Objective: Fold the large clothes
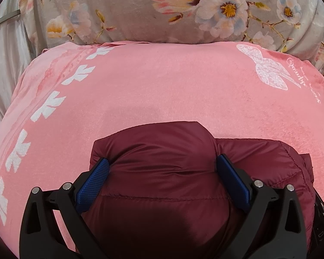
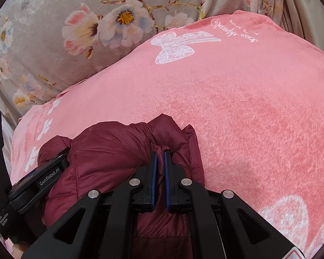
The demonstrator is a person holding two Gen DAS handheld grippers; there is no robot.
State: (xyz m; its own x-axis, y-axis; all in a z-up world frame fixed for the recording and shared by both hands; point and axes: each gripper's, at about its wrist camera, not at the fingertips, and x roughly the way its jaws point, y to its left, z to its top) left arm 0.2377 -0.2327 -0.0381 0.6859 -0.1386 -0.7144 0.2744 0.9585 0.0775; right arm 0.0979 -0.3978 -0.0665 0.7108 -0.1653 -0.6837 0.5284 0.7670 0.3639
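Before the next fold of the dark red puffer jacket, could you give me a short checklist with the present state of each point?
1. Right claw shut on a pinch of the dark red quilted puffer jacket: ok.
2. Left claw gripping the jacket: not ok; its blue pads stand wide apart, the padded fabric bulging between them.
3. Jacket resting on the pink fleece blanket with the white butterfly print: ok.
4. Bare blanket ahead of the jacket to fold onto: ok.
5. Grey floral blanket apart from the jacket: ok.
6. Jacket's near part lying flat: cannot tell, hidden under the claws.
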